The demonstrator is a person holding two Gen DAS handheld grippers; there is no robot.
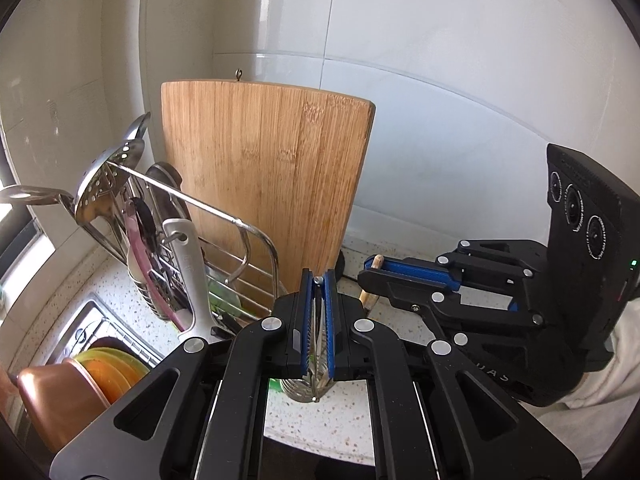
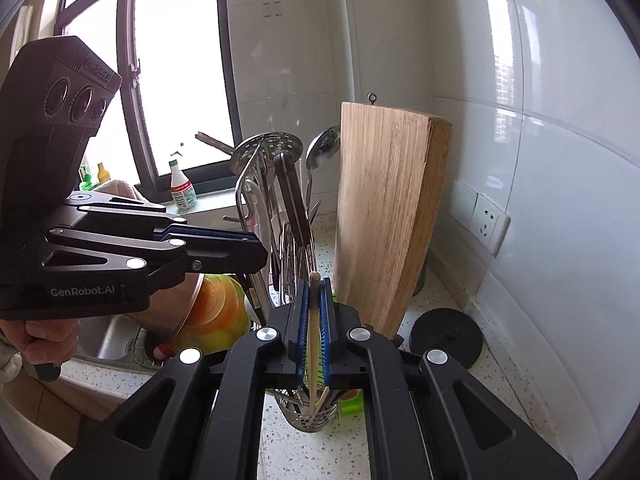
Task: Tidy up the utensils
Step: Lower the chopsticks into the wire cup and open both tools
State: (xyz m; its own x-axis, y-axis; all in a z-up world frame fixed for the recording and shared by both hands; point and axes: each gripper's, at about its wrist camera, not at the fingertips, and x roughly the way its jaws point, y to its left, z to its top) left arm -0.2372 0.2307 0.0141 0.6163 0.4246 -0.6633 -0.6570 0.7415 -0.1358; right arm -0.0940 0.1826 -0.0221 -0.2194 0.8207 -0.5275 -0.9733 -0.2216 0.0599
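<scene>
The left tongs [image 1: 318, 280] are clamped narrow on a thin metal utensil [image 1: 318, 308] in front of the bamboo cutting board [image 1: 264, 184], which stands upright on the speckled tabletop [image 1: 400, 320]. The right tongs [image 2: 315, 280] are pinched on a pale wooden chopstick [image 2: 313, 336], also in front of the board. Directly below both tongs, nearer than the board, sits a steel wire utensil cup [image 2: 312, 416] on the tabletop. Left of the board, a wire rack [image 1: 244, 256] holds a slotted skimmer [image 1: 108, 184] and ladles. "GenRobot.AI" is printed in white on the left device's body [image 2: 82, 291]; its camera housing reads "GenRobot". Right of the board, a wall socket [image 2: 486, 226] bears no readable writing.
</scene>
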